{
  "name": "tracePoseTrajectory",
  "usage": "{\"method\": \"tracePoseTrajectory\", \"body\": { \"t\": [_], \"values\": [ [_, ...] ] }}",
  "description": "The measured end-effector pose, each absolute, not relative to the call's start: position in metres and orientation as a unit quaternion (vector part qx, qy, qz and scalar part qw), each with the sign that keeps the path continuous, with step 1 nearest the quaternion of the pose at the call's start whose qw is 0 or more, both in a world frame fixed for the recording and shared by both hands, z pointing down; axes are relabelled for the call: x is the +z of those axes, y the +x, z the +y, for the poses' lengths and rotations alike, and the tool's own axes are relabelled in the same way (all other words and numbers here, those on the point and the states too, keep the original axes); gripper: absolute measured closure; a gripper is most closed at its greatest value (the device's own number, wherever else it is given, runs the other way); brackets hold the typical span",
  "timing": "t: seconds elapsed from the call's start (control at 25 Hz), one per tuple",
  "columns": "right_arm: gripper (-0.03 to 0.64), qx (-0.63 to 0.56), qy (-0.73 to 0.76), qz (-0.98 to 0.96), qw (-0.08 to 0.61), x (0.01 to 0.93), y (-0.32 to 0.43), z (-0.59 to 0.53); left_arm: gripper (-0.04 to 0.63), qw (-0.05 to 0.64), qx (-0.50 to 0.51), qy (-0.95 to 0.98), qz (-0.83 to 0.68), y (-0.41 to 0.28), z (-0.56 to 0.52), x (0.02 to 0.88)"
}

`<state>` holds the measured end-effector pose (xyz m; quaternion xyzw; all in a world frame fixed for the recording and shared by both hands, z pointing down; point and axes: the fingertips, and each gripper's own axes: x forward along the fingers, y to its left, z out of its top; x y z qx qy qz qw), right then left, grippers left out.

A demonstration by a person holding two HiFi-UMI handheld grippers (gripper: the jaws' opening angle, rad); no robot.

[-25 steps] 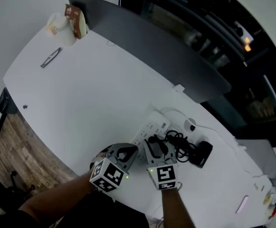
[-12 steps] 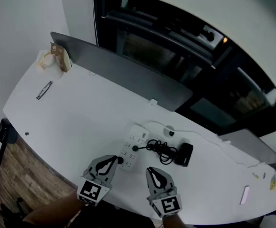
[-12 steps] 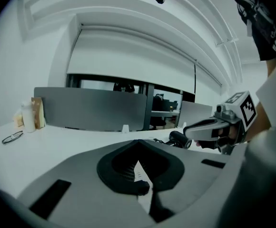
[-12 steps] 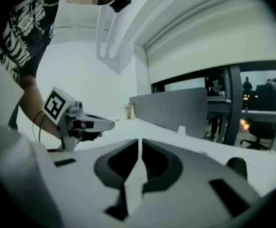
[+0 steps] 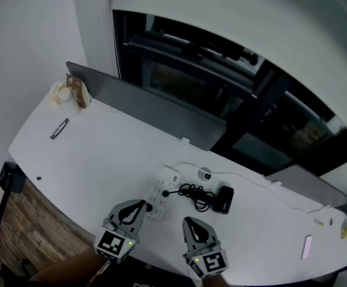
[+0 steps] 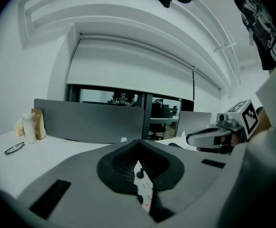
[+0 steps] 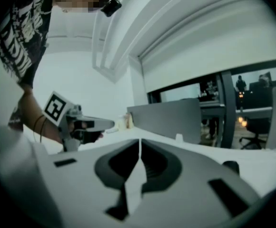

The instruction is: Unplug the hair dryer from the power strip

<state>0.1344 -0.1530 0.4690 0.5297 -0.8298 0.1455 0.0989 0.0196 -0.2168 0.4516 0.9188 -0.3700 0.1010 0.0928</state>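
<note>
White pwr strip point(image 5: 169, 175), plug point(image 5: 167, 192) in, beyond left claw point(image 5: 143, 204) (clenched, empty) & right claw point(image 5: 188, 220) (just closed, empty).

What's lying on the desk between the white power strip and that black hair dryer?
A loose tangle of black cord lies on the white desk between the power strip and the hair dryer. The head view shows it best.
</note>
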Motion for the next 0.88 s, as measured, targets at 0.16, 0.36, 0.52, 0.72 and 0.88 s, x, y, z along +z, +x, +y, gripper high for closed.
{"method": "tracePoseTrajectory", "body": {
  "t": [0.16,0.36,0.52,0.72,0.88],
  "values": [
    [0.58,0.127,0.519,-0.841,0.085,0.463,0.13,-0.155,0.572,0.091,0.09,0.917,-0.378,0.021,-0.218,0.444],
    [0.58,0.116,0.517,-0.845,0.072,0.458,0.126,-0.158,0.572,0.097,0.087,0.914,-0.384,0.016,-0.217,0.439],
    [0.58,0.12,0.516,-0.844,0.077,0.46,0.124,-0.159,0.572,0.094,0.091,0.912,-0.389,0.008,-0.217,0.444],
    [0.58,0.127,0.519,-0.842,0.074,0.463,0.121,-0.163,0.572,0.098,0.096,0.91,-0.392,0.003,-0.217,0.45],
    [0.58,0.148,0.521,-0.836,0.09,0.468,0.118,-0.165,0.572,0.087,0.109,0.911,-0.387,0.001,-0.219,0.465]
  ]
}}
